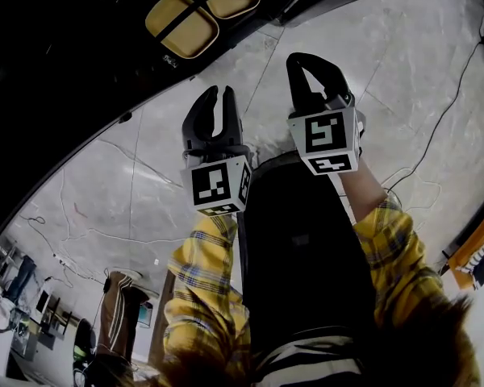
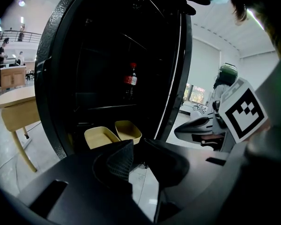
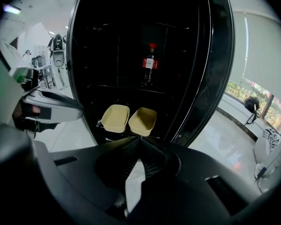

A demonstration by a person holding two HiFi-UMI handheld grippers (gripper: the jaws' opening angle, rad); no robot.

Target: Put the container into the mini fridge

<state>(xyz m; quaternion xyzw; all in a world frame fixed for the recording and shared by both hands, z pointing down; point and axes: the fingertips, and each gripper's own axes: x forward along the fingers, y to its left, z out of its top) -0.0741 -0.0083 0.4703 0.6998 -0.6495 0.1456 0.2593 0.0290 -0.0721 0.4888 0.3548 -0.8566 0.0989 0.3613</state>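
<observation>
Two containers [image 3: 128, 119] sit side by side low in the open fridge [image 2: 54, 78], close to the front, below a bottle [image 3: 150, 63]; placement looks complete. Left gripper [image 1: 218, 95] is drawn back, jaws slightly parted, holding nothing; right gripper [image 1: 300, 61] is closed tip to tip, also empty. Risk: with the containers so near the front, shutting the fridge could catch or shove them; a careless reach could also topple the bottle.
</observation>
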